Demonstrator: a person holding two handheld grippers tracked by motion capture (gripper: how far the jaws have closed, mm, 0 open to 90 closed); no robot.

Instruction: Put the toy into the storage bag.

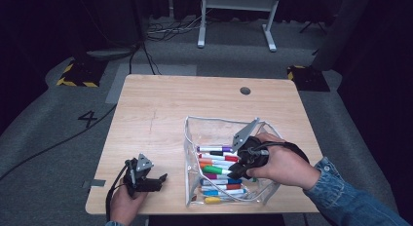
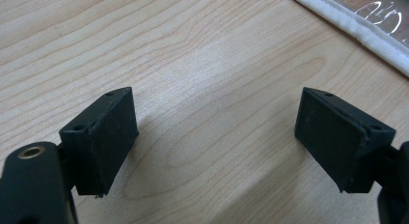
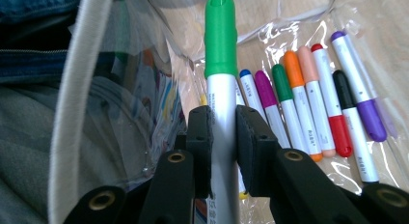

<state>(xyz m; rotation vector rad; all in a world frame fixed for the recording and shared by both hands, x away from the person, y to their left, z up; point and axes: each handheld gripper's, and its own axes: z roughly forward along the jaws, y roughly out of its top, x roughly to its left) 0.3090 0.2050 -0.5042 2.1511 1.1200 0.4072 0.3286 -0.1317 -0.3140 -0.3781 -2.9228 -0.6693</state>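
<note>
A clear plastic pouch [image 1: 186, 138] lies open on the right half of the wooden table [image 1: 156, 104], with several coloured markers [image 1: 216, 160] in a row inside. My right gripper [image 1: 237, 173] reaches into the pouch and is shut on a white marker with a green cap [image 3: 221, 35]. In the right gripper view the jaws [image 3: 223, 115] clamp the marker's barrel, and the other markers [image 3: 308, 108] lie flat beyond it. My left gripper [image 1: 159, 180] rests near the table's front left corner. Its jaws [image 2: 214, 122] are open over bare wood, a short way from the pouch's white edge [image 2: 357, 26].
A round cable hole [image 1: 245, 90] sits near the table's far right. Beyond the table, cables and a white frame's legs [image 1: 234, 21] are on the grey floor. A denim sleeve [image 1: 341, 197] crosses the front right corner.
</note>
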